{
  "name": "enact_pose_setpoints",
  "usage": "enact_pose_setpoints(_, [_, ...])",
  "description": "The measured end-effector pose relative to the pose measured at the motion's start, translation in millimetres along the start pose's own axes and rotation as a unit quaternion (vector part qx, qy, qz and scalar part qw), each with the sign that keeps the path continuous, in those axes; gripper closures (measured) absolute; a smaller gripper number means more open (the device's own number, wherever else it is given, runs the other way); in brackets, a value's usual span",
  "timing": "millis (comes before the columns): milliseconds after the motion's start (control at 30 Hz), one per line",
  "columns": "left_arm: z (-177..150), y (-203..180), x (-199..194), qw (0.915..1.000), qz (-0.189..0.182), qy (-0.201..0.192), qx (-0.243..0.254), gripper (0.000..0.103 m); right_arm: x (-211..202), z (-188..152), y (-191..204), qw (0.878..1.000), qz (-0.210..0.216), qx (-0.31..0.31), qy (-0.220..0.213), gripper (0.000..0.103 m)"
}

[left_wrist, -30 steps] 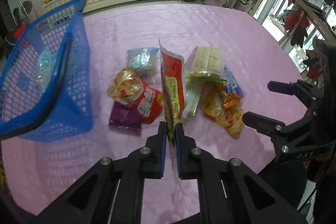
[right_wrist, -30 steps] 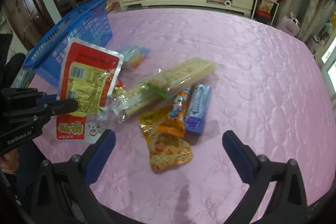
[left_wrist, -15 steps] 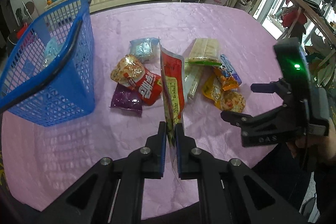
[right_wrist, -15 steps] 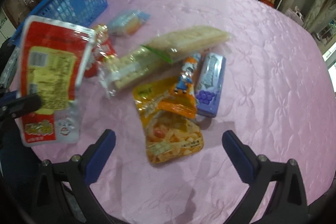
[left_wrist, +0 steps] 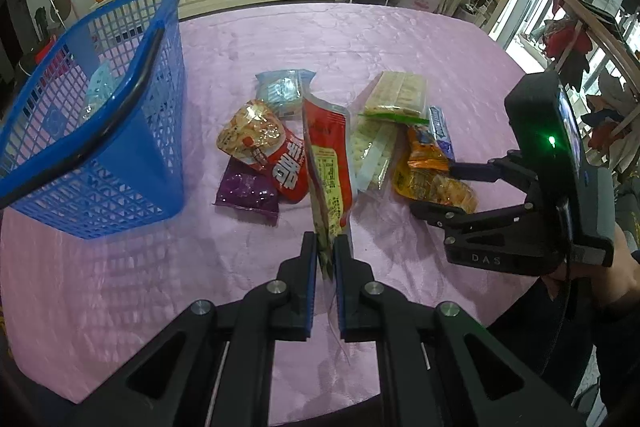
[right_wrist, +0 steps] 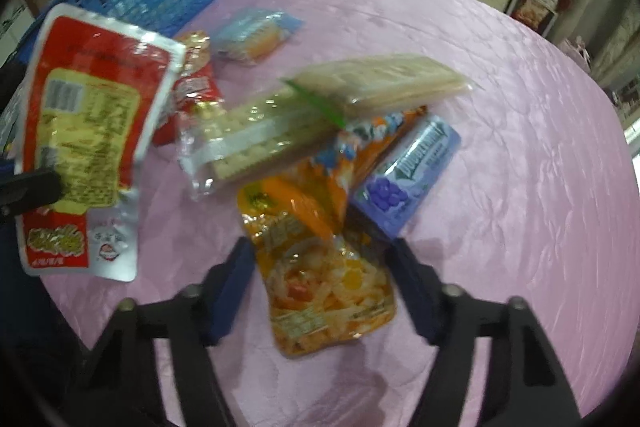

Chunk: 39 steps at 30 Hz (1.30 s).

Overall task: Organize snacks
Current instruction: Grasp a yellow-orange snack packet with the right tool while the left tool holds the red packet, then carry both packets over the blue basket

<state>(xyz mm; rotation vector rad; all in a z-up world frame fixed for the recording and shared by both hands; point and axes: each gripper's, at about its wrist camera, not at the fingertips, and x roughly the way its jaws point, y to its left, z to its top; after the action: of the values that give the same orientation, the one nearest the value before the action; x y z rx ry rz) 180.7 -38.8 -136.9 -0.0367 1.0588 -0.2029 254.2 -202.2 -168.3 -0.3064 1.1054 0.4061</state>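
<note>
My left gripper [left_wrist: 326,255] is shut on a red and yellow snack packet [left_wrist: 328,163], held upright above the pink table; the packet also shows at the left of the right wrist view [right_wrist: 84,131]. My right gripper [right_wrist: 320,267] is open, its fingers on either side of a yellow-orange snack pouch [right_wrist: 324,267] that lies on the table. It also shows in the left wrist view [left_wrist: 444,187]. A blue mesh basket [left_wrist: 120,131] stands at the left with a pale packet inside.
More snacks lie in a pile: a cracker pack [right_wrist: 380,79], a clear biscuit pack [right_wrist: 260,139], a purple gum pack [right_wrist: 404,179], a light blue packet [left_wrist: 280,91], a red-orange bag [left_wrist: 264,147], a purple packet [left_wrist: 246,189]. The table edge [right_wrist: 600,307] is near.
My right gripper has moved forward and down over the yellow-orange pouch, its fingers narrowing around it. My left gripper has lifted back a little with the red packet still held.
</note>
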Motion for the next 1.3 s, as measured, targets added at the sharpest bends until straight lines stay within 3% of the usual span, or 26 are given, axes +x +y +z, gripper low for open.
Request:
enact_pose_setpoints(133, [-1.7,-1.4,-3.3,1.0,-0.003,-0.004,-0.003,0.096,-7.7,-2.3,9.6,1.0,0.012,-0.022,0.004,0.071])
enact_pose_setpoints(200, [-2.9,-2.5,-5.9,1.0,-0.006,-0.006,-0.004,0.096,-11.9,-3.8,15.5,0.999,0.018,-0.026,0.006,0.074])
enact_pose_setpoints(467, [-3.4,1.0,-24.6,0.9996,-0.01,-0.028,-0.004,0.096,-38.1,-30.4,36.1,0.999,0.036,-0.023,-0.008,0.076])
enact_pose_setpoints(900, [0.0,1.5,-70.8,0.9971,-0.015,-0.075,0.007,0.096,-118.0,-26.4,66.8,0.995,0.041,-0.048,-0.074,0.076])
enact_pose_setpoints(1033, [7.6,3.4,-86.9,0.9957,-0.015,-0.09,0.015,0.096,-138.1,-17.0,74.0,0.993,0.037,-0.053,-0.096,0.076])
enact_pose_setpoints(1300, [33.2,22.9,-132.2,0.9907,-0.024,-0.134,0.009,0.096,-150.5,33.1,65.5,0.988,0.045,-0.054,-0.136,0.076])
